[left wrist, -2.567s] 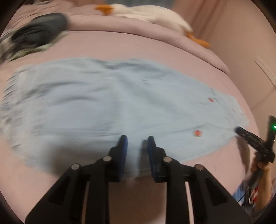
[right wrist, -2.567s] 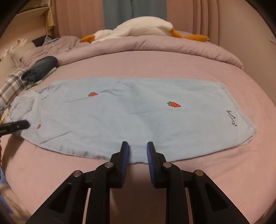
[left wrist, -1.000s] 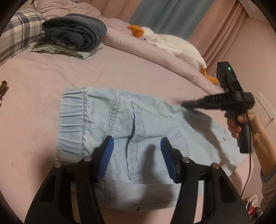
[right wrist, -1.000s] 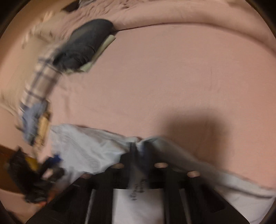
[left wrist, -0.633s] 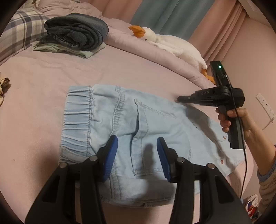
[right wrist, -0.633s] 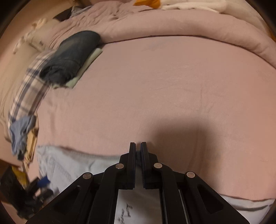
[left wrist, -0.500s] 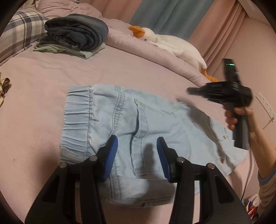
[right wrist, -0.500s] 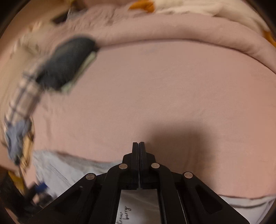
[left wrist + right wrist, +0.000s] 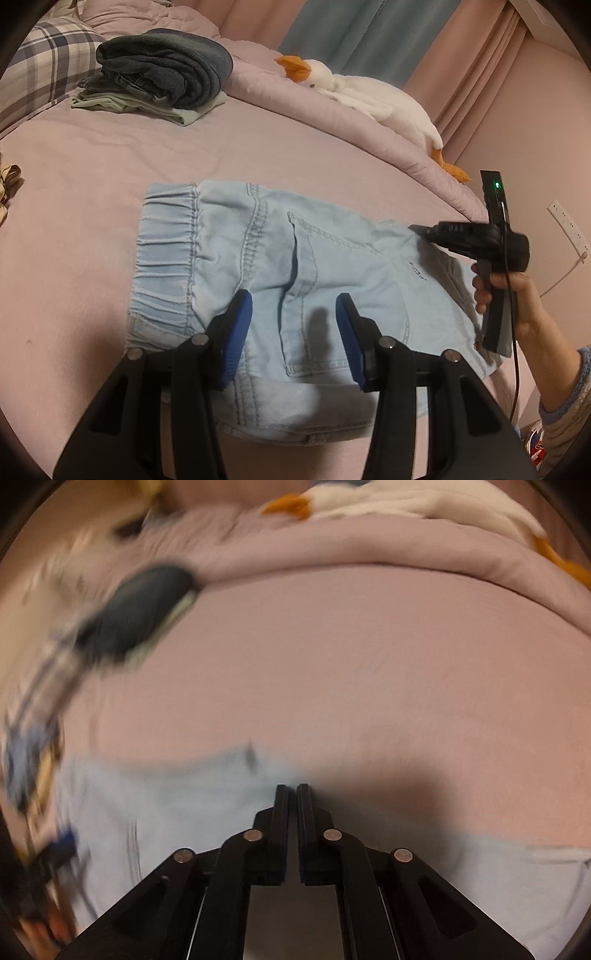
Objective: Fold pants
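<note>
The light blue pants [image 9: 295, 266] lay on the pink bed [image 9: 92, 158], already doubled over, with the leg end brought up near the waistband. The right gripper [image 9: 293, 790] had just let go of that leg end and clenched empty right over the fold. The left gripper [image 9: 293, 317] hovered half open above the back pocket, grasping nothing. Probably another fold to go.

A pink bed [image 9: 110, 155] bears a stack of folded clothes [image 9: 159, 74] beside a plaid pillow [image 9: 40, 62], a white plush goose [image 9: 369, 99] along a rolled duvet [image 9: 295, 107], with curtains [image 9: 461, 55] and a wall socket [image 9: 567, 229] behind.
</note>
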